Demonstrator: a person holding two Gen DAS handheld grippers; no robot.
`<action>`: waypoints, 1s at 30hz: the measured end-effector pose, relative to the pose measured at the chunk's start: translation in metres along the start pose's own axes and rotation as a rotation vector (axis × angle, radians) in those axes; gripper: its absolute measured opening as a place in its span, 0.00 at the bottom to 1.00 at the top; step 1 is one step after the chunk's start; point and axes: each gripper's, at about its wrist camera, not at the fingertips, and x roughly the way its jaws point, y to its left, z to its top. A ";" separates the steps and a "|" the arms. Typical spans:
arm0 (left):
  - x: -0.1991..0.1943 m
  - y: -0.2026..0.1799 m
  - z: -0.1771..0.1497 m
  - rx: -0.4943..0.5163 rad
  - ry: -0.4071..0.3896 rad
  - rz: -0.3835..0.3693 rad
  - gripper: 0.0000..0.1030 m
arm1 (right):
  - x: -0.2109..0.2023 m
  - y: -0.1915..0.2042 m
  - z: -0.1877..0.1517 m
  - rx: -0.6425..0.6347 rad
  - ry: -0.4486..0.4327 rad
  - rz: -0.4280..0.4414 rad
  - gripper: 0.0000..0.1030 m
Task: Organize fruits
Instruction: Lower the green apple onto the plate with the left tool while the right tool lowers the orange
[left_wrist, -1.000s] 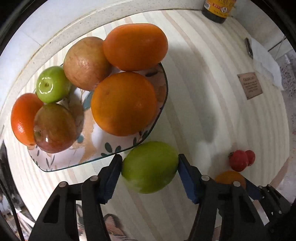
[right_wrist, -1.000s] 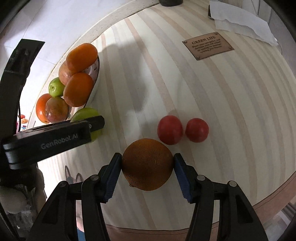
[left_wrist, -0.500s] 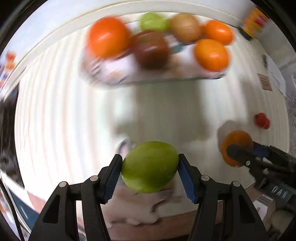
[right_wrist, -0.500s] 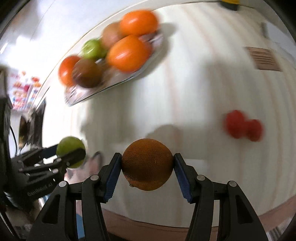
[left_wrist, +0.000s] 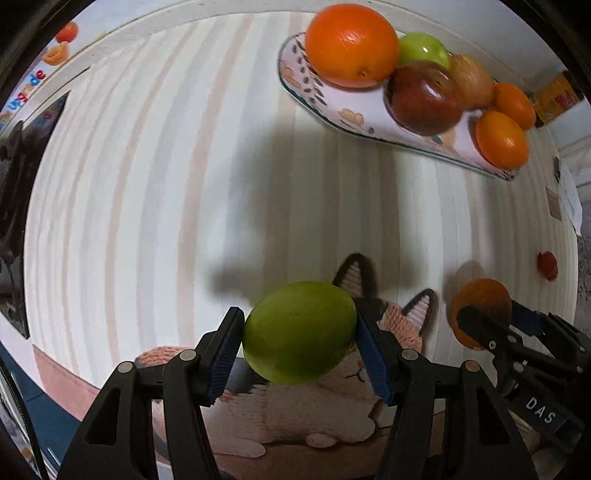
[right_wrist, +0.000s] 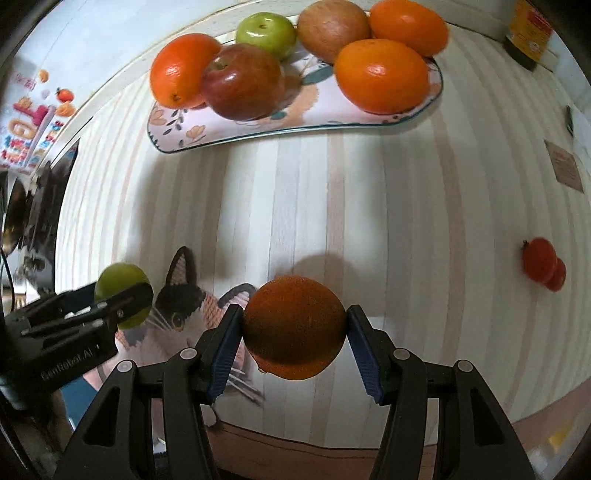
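My left gripper (left_wrist: 300, 332) is shut on a green apple (left_wrist: 299, 331), held above the near edge of the striped table. My right gripper (right_wrist: 294, 328) is shut on a dark orange (right_wrist: 294, 326), also near the front edge. Each shows in the other's view: the green apple (right_wrist: 122, 295) at left, the dark orange (left_wrist: 480, 314) at right. A floral plate (right_wrist: 314, 114) at the back holds several fruits: oranges, a red apple (right_wrist: 242, 79), a small green apple (right_wrist: 266, 31) and a brownish one. The plate also shows in the left wrist view (left_wrist: 332, 110).
Two red tomatoes (right_wrist: 543, 264) lie on the table at the right. A knitted cat cushion (right_wrist: 184, 295) sits under the grippers at the table's front edge. A brown label plaque (right_wrist: 565, 170) and a dark bottle (right_wrist: 528, 33) are at the far right.
Both grippers pulled back from the plate towards the table's front edge, still holding their fruits. The plate now lies farther away and the cat cushion has come into view.
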 end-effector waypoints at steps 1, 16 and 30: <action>0.002 0.001 -0.003 0.011 0.004 -0.009 0.57 | 0.001 0.001 -0.001 0.006 0.004 -0.009 0.59; -0.041 -0.004 0.038 0.013 -0.085 -0.107 0.57 | -0.033 -0.017 0.005 0.101 -0.111 0.068 0.57; -0.041 -0.026 0.135 0.022 -0.083 -0.155 0.57 | -0.043 -0.027 0.104 0.096 -0.186 0.056 0.57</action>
